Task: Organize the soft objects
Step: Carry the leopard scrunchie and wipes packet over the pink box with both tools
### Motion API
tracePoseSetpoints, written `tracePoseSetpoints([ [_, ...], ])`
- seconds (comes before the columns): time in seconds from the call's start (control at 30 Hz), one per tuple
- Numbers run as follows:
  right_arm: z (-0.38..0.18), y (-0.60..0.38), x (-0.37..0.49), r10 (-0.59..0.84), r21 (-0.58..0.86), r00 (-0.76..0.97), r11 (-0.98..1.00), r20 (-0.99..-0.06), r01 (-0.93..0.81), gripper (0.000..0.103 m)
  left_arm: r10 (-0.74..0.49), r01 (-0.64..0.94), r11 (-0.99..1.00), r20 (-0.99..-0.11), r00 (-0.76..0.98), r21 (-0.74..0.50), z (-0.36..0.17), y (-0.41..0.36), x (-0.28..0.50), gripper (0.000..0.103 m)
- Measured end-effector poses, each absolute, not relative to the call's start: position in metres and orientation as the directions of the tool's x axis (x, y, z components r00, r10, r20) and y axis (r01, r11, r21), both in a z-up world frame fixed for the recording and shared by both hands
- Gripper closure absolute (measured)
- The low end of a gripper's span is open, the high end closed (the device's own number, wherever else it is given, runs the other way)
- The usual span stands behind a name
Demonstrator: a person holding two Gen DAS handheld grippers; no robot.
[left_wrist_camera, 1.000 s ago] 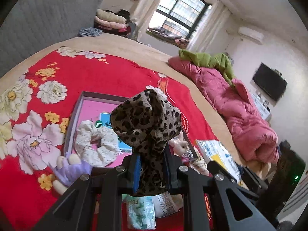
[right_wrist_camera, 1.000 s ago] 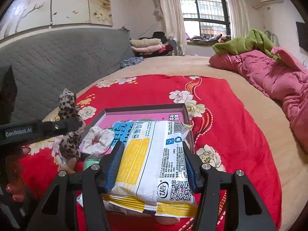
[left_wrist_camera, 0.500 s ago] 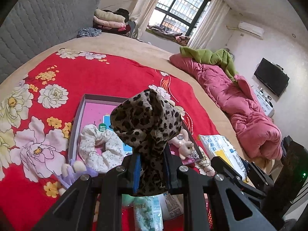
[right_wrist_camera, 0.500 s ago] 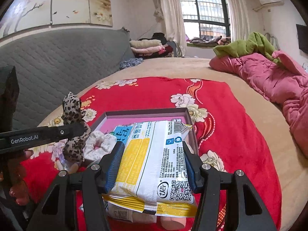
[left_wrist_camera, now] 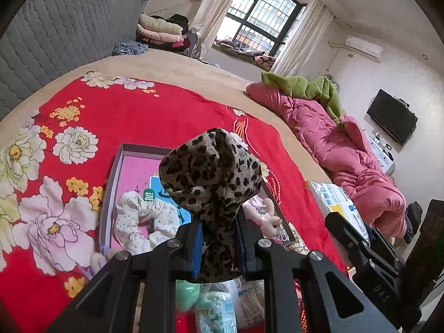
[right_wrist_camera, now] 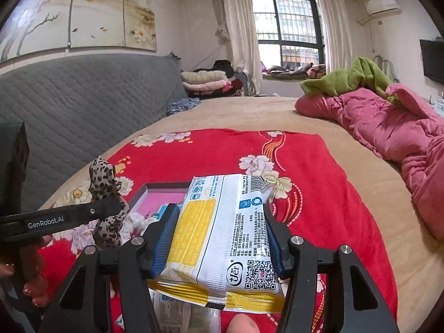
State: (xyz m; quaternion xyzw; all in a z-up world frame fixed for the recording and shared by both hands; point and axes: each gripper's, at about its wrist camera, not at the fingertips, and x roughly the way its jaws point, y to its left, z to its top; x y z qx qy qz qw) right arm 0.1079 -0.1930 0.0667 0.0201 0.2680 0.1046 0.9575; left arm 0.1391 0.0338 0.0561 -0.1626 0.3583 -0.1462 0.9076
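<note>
My left gripper (left_wrist_camera: 217, 242) is shut on a leopard-print cloth (left_wrist_camera: 213, 174) and holds it above the near end of a pink-lined box (left_wrist_camera: 133, 163). The box holds a white floral scrunchie (left_wrist_camera: 144, 222) and a small pink plush bunny (left_wrist_camera: 266, 216). My right gripper (right_wrist_camera: 219, 236) is shut on a white-and-yellow tissue pack (right_wrist_camera: 224, 233), held above the box (right_wrist_camera: 163, 194). The left gripper and leopard cloth (right_wrist_camera: 106, 191) show at the left of the right wrist view.
The box lies on a red floral blanket (left_wrist_camera: 133, 116) on a tan bed. A pink quilt (left_wrist_camera: 347, 161) with a green garment (left_wrist_camera: 305, 86) lies along the right. More packets (left_wrist_camera: 216, 308) and a purple plush (left_wrist_camera: 97, 258) lie near the box's front.
Both grippers have risen and pulled back a little with their loads; the box looks lower and farther in both views. Both grips are unchanged.
</note>
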Motion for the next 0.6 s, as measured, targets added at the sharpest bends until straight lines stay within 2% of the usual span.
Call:
tracePoseSetpoints([
  [0.6,0.077,-0.203,0.124,0.181,0.092,0.848,0.983,-0.498,-0.156,0.044,-0.343,0.106,0.914,-0.606,0.718,-0.391,0.049,0.056,0.168,0.082],
])
